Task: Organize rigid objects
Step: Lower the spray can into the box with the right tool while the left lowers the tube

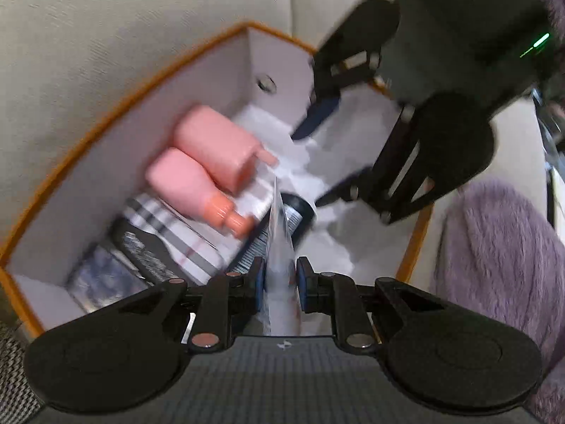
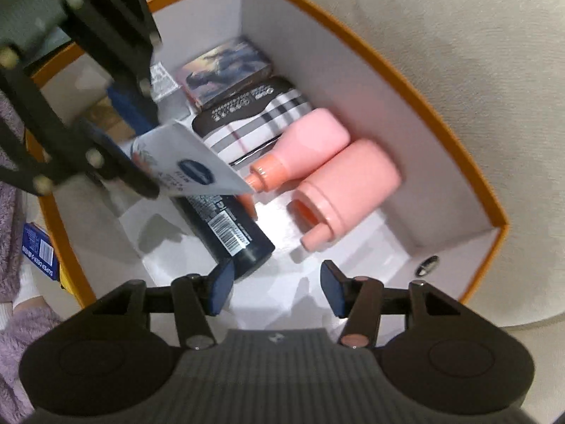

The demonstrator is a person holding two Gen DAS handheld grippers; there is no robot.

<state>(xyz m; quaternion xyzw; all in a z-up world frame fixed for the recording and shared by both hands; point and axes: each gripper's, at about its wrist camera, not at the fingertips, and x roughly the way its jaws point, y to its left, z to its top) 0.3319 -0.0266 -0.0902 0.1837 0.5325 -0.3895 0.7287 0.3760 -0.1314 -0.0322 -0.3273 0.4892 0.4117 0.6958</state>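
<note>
White tube (image 2: pixel 192 162) pinched in left claw (image 1: pixel 279 284), crimped end toward pink bottles (image 2: pixel 310 145); right claw (image 2: pixel 277 291) wide.

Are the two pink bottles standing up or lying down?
Lying down. Both pink plastic bottles rest on their sides, side by side, inside the orange-rimmed white box.

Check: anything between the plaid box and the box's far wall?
Yes, right wrist view: a picture-print box lies between the plaid box and that wall.
</note>
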